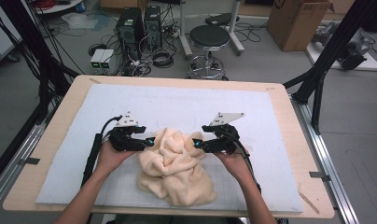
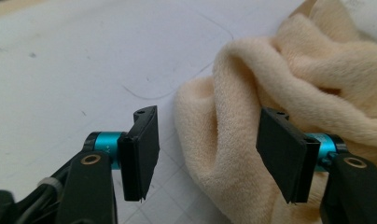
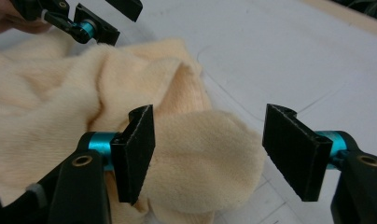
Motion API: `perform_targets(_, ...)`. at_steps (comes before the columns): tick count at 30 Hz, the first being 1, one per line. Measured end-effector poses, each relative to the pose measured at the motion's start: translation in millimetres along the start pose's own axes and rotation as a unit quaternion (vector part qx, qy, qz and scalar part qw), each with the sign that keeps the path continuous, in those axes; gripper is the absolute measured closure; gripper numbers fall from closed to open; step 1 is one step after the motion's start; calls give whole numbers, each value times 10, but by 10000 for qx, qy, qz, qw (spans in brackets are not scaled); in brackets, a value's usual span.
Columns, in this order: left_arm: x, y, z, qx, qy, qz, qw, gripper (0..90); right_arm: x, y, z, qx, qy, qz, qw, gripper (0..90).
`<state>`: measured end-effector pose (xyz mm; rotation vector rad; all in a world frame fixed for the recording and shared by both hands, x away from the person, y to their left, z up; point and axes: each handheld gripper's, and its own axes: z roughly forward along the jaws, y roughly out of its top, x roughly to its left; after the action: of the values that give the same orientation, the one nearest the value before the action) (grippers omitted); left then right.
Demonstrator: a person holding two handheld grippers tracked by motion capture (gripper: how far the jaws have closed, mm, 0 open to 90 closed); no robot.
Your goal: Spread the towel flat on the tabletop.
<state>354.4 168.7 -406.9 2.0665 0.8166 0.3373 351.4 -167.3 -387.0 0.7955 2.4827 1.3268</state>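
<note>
A crumpled cream towel (image 1: 175, 163) lies heaped on the near middle of the white mat (image 1: 186, 100). My left gripper (image 1: 150, 141) is at the towel's upper left edge and stands open. In the left gripper view a fold of the towel (image 2: 317, 79) lies between the open jaws of that gripper (image 2: 210, 133), nearer the right jaw. My right gripper (image 1: 196, 143) is at the towel's upper right edge, also open. In the right gripper view a rounded corner of the towel (image 3: 200, 158) sits between the spread jaws of that gripper (image 3: 214, 140), with the left gripper (image 3: 114, 18) farther off.
The mat covers a wooden table (image 1: 60, 121). Beyond the table's far edge stand a round stool (image 1: 209, 37), computer towers (image 1: 130, 25) with cables, and a cardboard box (image 1: 296, 21). Black frame poles (image 1: 336, 42) rise at the right.
</note>
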Motion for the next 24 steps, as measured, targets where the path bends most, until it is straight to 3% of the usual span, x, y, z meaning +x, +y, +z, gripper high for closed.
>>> perform_targets(6,21,-28,145,286,-208,-43,9994,494,-95,-60,221,341,184,130,9992,471)
perform_targets(9,16,-37,181,410,-312,43,9987,625,-99,-80,273,479,317,203,9981,585)
perform_targets(13,-2,-36,157,446,-367,78,9983,805,-69,-73,277,627,368,2,9974,809)
perform_targets(17,-24,12,-11,222,-269,102,9993,841,-46,-41,151,525,296,-84,9981,842)
perform_targets(21,-26,63,-259,-138,-58,21,9999,845,-48,9,-153,69,90,-81,9999,842)
perform_targets(24,-38,95,-446,-265,32,35,9996,845,-71,38,-355,-84,-19,-15,10000,842)
